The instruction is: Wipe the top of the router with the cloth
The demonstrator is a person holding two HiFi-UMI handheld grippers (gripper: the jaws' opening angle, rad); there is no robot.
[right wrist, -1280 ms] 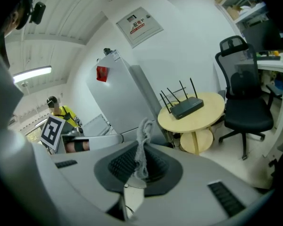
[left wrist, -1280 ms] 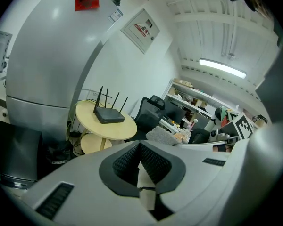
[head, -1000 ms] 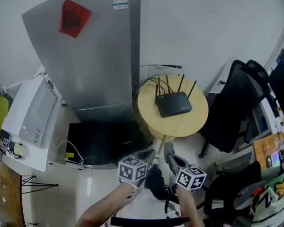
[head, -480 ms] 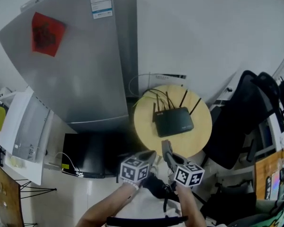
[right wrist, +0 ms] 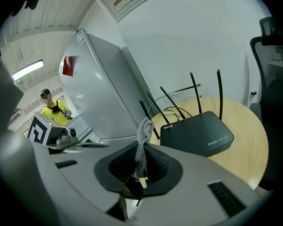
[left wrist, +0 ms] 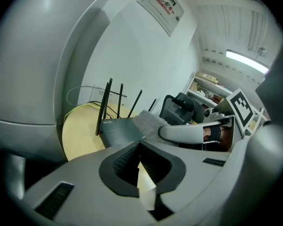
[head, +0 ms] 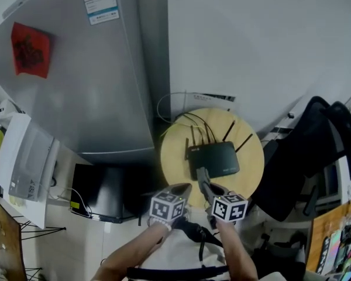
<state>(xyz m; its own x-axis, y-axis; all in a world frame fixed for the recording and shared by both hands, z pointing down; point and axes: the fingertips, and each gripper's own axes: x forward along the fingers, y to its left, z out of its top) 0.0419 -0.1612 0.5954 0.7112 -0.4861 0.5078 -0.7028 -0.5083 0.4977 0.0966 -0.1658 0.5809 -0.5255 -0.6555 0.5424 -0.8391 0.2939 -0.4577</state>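
Observation:
A black router (head: 213, 160) with several upright antennas lies on a small round wooden table (head: 248, 163). My right gripper (head: 202, 172) reaches over the table's near edge, its tips just short of the router, and is shut on a grey cloth (right wrist: 143, 135) that sticks up from its jaws. The right gripper view shows the router (right wrist: 198, 134) just ahead. My left gripper (head: 185, 187) hangs beside it, off the table's near left edge, shut with nothing in it. From the left gripper view the cloth (left wrist: 149, 122) shows at the right gripper's tip, beside the router (left wrist: 120, 130).
A tall grey fridge (head: 88, 81) stands left of the table, with a black box (head: 102, 192) on the floor below it. A black chair (head: 307, 151) is on the right. Cables (head: 187, 117) run behind the router. A person in yellow (right wrist: 54, 108) stands far off.
Both grippers have come forward toward the table. The right gripper's tips now reach over the near edge, close to the router. The cloth stays gripped.

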